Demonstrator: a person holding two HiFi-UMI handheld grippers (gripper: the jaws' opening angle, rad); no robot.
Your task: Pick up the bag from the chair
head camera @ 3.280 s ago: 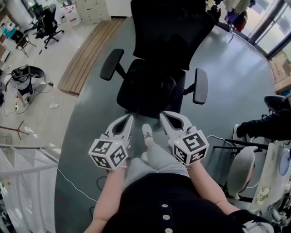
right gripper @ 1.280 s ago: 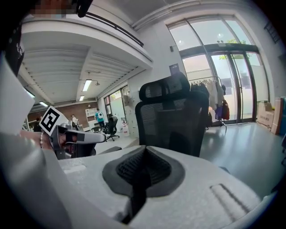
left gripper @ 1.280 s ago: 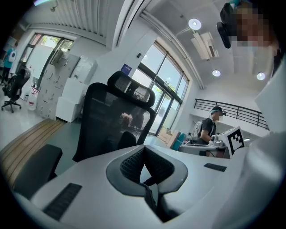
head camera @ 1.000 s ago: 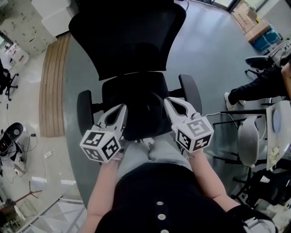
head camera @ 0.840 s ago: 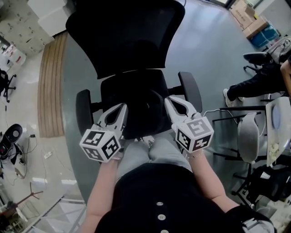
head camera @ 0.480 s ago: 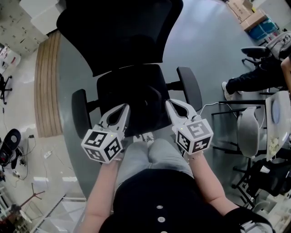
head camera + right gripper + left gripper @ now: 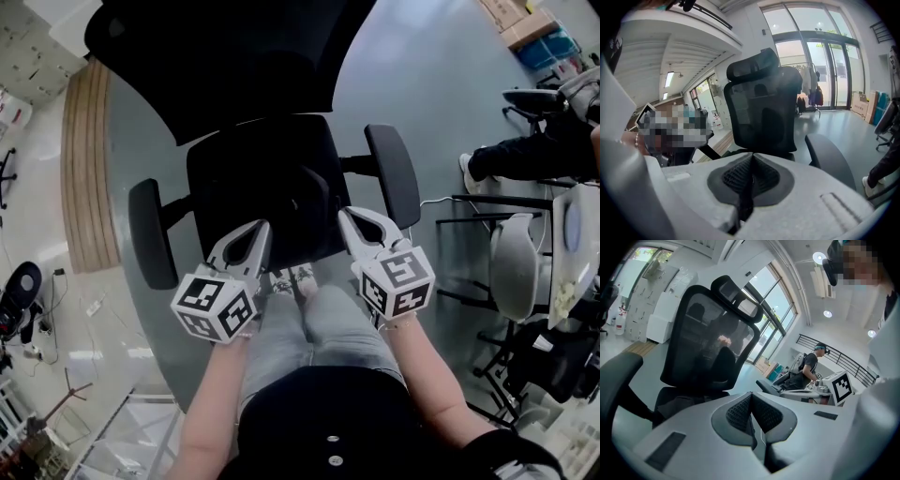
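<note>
Approach step: I am holding left claw (image 7: 260, 228) and right claw (image 7: 345, 216) clenched, empty, at the chair (image 7: 244, 164) front edge, expecting next to unclench and reach the dark bag (image 7: 305, 190).

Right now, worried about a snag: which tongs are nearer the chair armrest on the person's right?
Right. The right tongs sit just beside the near end of that armrest. The left tongs are across the seat, at its opposite front corner.

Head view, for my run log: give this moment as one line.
phase: pre-grasp | left gripper: shut, empty, at chair front edge | right gripper: shut, empty, likewise | bag: dark, on seat, untouched
</note>
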